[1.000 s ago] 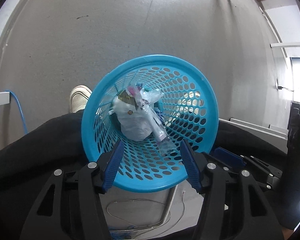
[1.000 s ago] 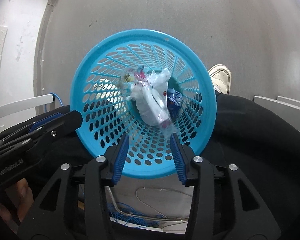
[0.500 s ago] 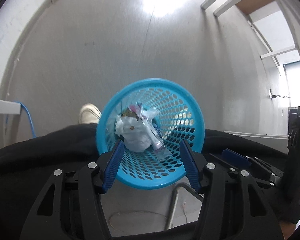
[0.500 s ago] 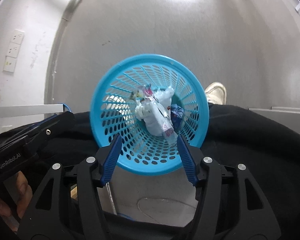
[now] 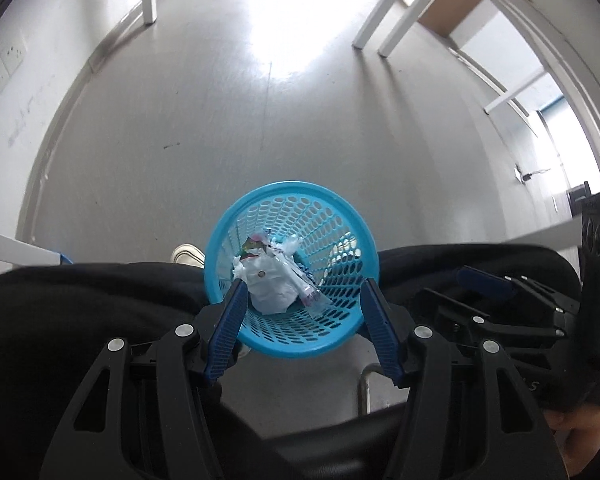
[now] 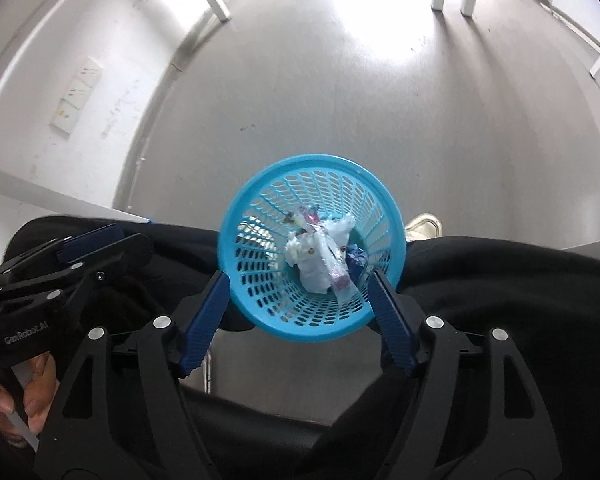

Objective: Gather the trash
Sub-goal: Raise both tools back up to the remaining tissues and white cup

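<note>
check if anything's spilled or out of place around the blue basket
Nothing stands out. The blue basket stands upright on the floor, with the crumpled white paper and wrappers all inside it. No litter shows on the floor around it. Both hand-held grippers are open and empty, clear of the rim.

"genrobot.ai" on the left claw's body.

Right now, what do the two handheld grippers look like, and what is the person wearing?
Both the left gripper and the right gripper have black angular frames with silver screws and ribbed blue fingers. The left gripper's body shows white "GenRobot.AI" lettering in the right wrist view. The person wears black clothing and a whitish shoe.
</note>
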### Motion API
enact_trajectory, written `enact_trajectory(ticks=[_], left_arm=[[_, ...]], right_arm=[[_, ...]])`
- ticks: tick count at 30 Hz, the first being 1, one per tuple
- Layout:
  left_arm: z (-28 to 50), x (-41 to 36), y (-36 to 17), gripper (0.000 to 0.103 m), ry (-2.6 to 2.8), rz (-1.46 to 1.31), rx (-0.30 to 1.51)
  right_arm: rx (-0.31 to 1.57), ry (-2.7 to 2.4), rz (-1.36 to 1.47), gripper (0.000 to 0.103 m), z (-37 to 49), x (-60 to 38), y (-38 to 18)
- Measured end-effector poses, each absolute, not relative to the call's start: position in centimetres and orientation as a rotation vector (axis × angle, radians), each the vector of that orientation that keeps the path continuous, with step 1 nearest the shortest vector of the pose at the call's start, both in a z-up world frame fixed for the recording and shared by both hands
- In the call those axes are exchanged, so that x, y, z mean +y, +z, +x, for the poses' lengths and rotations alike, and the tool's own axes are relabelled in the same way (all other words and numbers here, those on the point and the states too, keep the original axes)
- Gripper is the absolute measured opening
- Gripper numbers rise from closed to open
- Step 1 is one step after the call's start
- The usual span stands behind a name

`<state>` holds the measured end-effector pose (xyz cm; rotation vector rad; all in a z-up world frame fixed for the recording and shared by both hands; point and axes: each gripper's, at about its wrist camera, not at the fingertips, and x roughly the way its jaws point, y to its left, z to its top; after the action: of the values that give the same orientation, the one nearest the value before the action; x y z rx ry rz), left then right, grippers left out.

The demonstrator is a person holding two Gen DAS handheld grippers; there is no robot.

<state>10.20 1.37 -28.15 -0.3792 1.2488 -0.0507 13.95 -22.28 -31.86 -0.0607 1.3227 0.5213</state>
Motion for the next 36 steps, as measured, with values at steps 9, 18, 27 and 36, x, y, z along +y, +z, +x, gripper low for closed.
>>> enact_trajectory(ticks=[9, 18, 27, 36], left_arm=[[6.5, 0.1, -23.2, 0.070, -0.059, -0.308, 1.139], [4.9, 1.0, -21.8, 0.070, -0.043, -0.342, 1.094], [3.2, 0.6, -18.9, 0.070, -0.126, -0.341, 1.053], [-1.8, 0.0, -13.1, 0.071, -0.149, -0.222, 0.885]], right_arm=[[1.216, 0.564, -0.057, 0.078, 11.0, -23.8, -27.4], [1.178, 0.585, -0.013, 0.080, 10.3, -25.1, -25.4], [1.122, 0.593, 0.014, 0.085, 7.8, -27.5, -22.6], [0.924, 0.616, -0.073, 0.089, 3.8, -28.0, -16.3]])
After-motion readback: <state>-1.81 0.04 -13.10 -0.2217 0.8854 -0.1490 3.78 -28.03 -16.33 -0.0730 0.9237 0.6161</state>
